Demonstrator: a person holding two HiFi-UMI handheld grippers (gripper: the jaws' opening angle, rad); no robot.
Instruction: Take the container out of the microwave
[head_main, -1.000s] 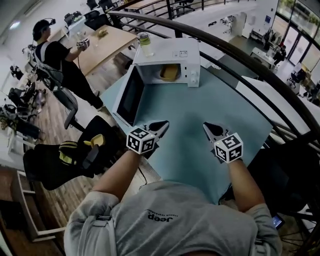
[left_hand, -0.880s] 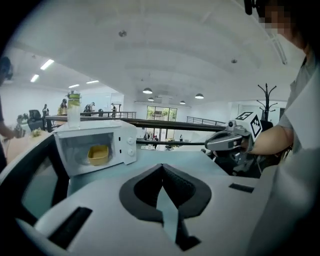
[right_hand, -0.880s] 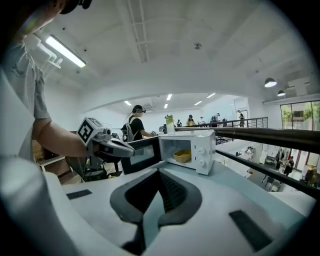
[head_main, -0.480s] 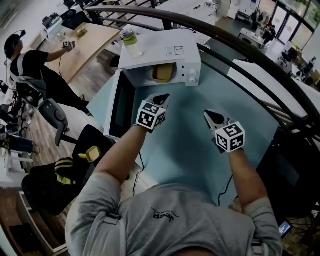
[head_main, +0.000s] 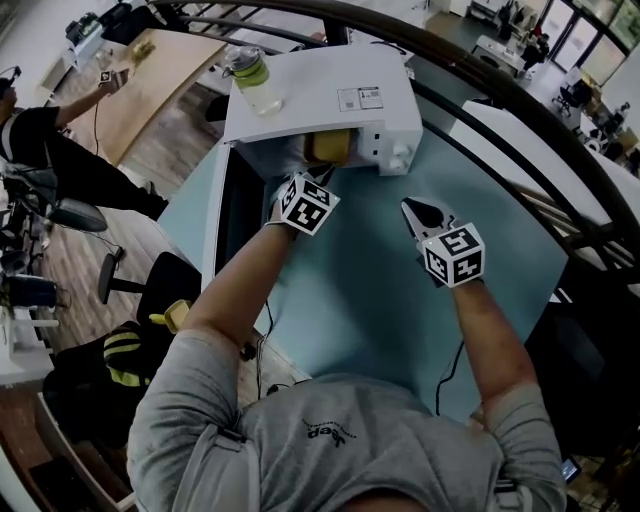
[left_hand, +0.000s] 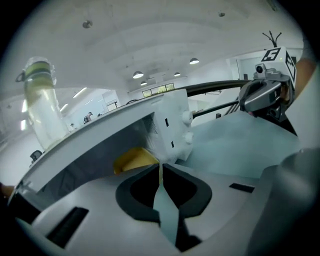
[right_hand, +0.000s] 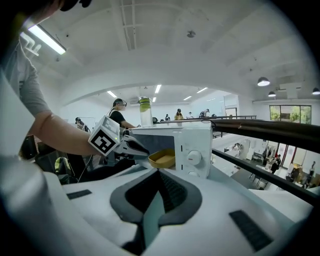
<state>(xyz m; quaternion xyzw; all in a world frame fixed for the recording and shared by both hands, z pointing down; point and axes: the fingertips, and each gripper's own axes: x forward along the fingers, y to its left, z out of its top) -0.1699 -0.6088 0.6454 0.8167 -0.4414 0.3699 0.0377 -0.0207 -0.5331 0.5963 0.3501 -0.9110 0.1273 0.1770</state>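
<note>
A white microwave (head_main: 320, 95) stands at the far side of the teal table (head_main: 370, 290), its door (head_main: 225, 215) swung open to the left. Inside lies a yellow container (head_main: 332, 146), also seen in the left gripper view (left_hand: 131, 160) and the right gripper view (right_hand: 162, 159). My left gripper (head_main: 293, 185) is at the mouth of the oven, just short of the container; its jaws (left_hand: 160, 165) are nearly together, just starting to part, with nothing between them. My right gripper (head_main: 413, 210) hovers over the table in front of the control panel, shut and empty (right_hand: 158, 171).
A clear bottle with a green lid (head_main: 254, 80) stands on top of the microwave at its left. A dark curved railing (head_main: 520, 110) runs behind and to the right of the table. A person (head_main: 40, 140) and office chairs (head_main: 130, 350) are on the left.
Both grippers have moved forward across the table toward the microwave. The left one went from mid-table to the oven opening and rolled. The head view now looks more steeply onto the microwave.
</note>
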